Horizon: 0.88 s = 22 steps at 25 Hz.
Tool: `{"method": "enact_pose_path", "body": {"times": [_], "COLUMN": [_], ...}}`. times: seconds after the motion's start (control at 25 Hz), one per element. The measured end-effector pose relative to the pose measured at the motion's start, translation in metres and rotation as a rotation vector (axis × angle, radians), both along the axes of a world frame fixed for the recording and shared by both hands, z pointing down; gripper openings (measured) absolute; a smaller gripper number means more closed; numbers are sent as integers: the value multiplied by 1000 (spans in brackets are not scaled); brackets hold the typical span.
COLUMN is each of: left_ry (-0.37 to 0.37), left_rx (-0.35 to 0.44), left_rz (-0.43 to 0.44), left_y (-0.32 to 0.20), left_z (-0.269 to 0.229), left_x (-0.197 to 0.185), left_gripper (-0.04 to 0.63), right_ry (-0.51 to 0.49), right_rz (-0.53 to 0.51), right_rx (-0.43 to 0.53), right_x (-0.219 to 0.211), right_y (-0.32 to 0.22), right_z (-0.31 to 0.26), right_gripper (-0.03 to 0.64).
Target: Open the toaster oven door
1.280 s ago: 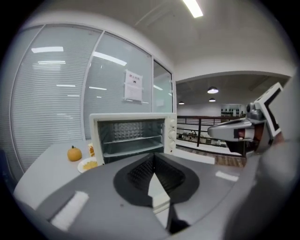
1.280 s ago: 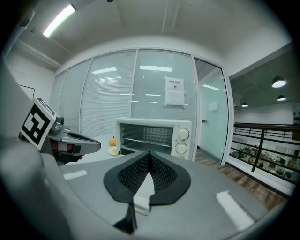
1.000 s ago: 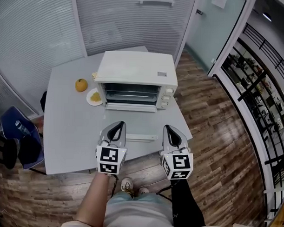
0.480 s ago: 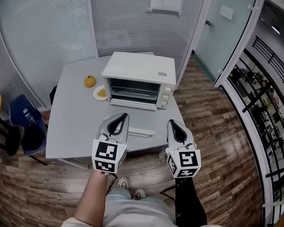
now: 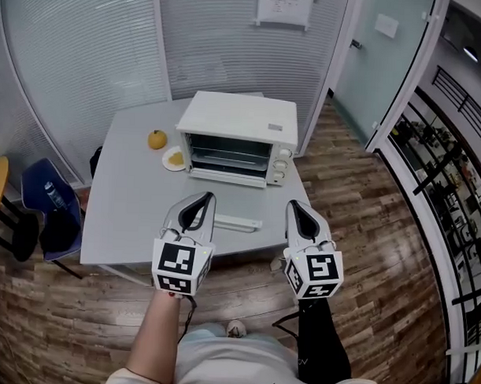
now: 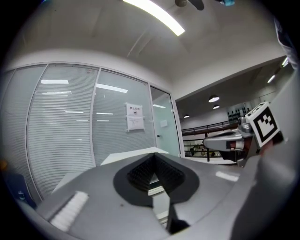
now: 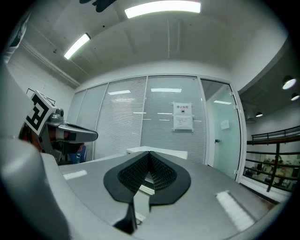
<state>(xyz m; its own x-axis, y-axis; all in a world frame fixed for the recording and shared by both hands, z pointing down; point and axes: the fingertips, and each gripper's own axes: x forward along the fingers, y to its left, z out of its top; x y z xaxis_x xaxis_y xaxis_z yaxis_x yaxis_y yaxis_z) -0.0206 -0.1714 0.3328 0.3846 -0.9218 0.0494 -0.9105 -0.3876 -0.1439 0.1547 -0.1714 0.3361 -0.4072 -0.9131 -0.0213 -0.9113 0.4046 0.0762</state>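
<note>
at the far edge of the table, towards its right corner, stands the toaster oven, its front turned to the person. its racks show in the front, but from here it cannot be told whether the door is already let down or is shut glass. a white bar lies closer to the near edge, in line with the oven's front; it may be the door's handle or a loose thing. just left of the oven sit a small plate and a round orange fruit. the left gripper and the right gripper hover side by side over the near edge, well apart from the oven. each has its jaws closed together with nothing between them, and both gripper views show the pads meeting with only the oven beyond. my reading is that neither gripper is working the door at this moment. if the door is shut, the next move calls for one gripper to reach across the table, part its jaws, close on the door's handle and draw it outward and down.
</note>
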Motion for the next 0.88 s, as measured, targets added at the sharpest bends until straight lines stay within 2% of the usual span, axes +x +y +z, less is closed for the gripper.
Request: {"method": "enact_pose_path", "body": {"times": [0.88], "left_ry": [25], "left_rx": [28], "left_rz": [-17], "left_y": [-3], "left_z": [-6], "left_x": [-1], "left_gripper": [57], "right_ry": [24], "right_rz": [-33], "right_rx": [12], "right_x": [-2], "right_y": [1], "right_z": [-2], "right_gripper": [3]}}
